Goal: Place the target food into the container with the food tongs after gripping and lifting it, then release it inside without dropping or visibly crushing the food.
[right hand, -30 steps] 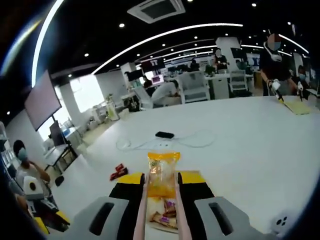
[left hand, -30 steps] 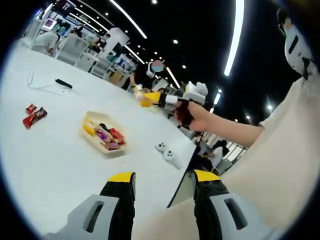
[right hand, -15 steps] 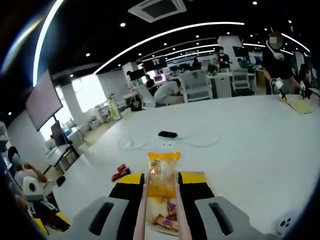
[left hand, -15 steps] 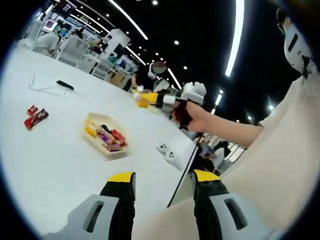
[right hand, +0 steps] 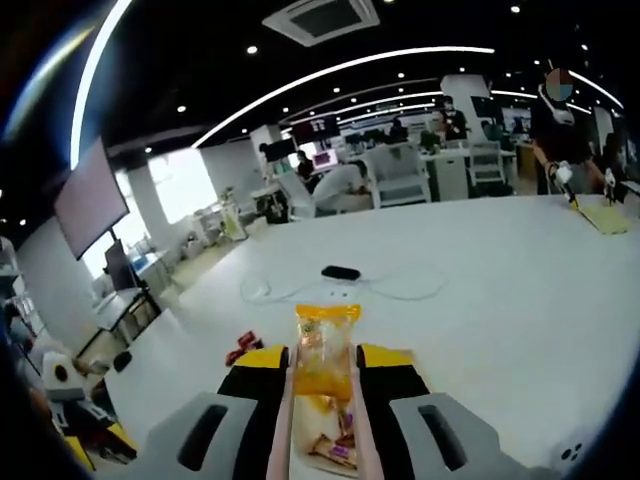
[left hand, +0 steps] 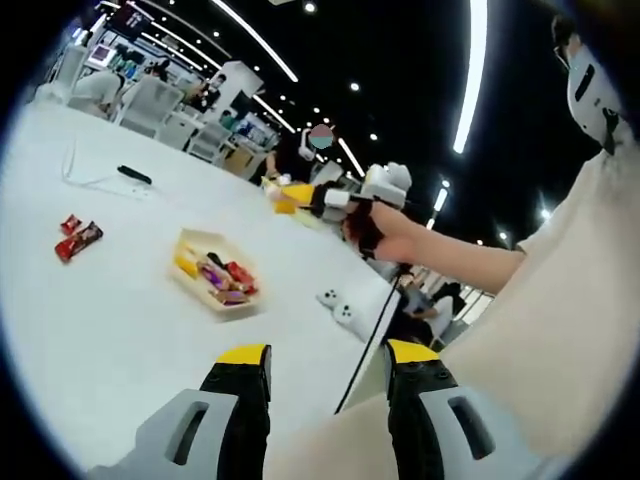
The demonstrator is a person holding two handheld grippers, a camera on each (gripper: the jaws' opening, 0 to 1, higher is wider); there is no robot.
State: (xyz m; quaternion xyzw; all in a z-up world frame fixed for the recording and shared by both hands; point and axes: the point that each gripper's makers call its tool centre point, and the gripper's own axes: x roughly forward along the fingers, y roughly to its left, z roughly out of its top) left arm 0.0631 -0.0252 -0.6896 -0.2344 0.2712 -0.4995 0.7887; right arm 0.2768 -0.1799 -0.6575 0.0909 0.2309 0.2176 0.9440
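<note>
1. I am in the carry step: the right tongs (right hand: 322,385) are pinching a yellow-orange snack packet (right hand: 324,355) between 2 pale tong blades, and the packet is lifted clear of the counter (right hand: 480,300).

2. The container (left hand: 214,284), a shallow cream tray with several wrapped snacks already in it, is my landmark. In the right gripper view I see part of it (right hand: 330,440) just below the held packet, between the blades, so I judge the packet is roughly above it or just short of it.

3. In the left gripper view, the right tongs (left hand: 290,195) and the hand (left hand: 385,230) holding them hang above the far side of the container, with the packet at the tip.

4. The left tongs (left hand: 325,365) are spread with nothing between them, on the near side of the container by the counter's edge.

5. My next move, as I judge it: lower the packet into the container until it is close to the snacks there, then ease the blades apart gently so it settles rather than falls. The grip should stay light, since the packet looks soft.

6. 2 red wrappers (left hand: 78,236) lie well to one side of the container, and a small white device (left hand: 340,308) lies near it toward the counter's edge.

7. The packet carries print, but I cannot read any brand or wording on it or on the other wrappers.
</note>
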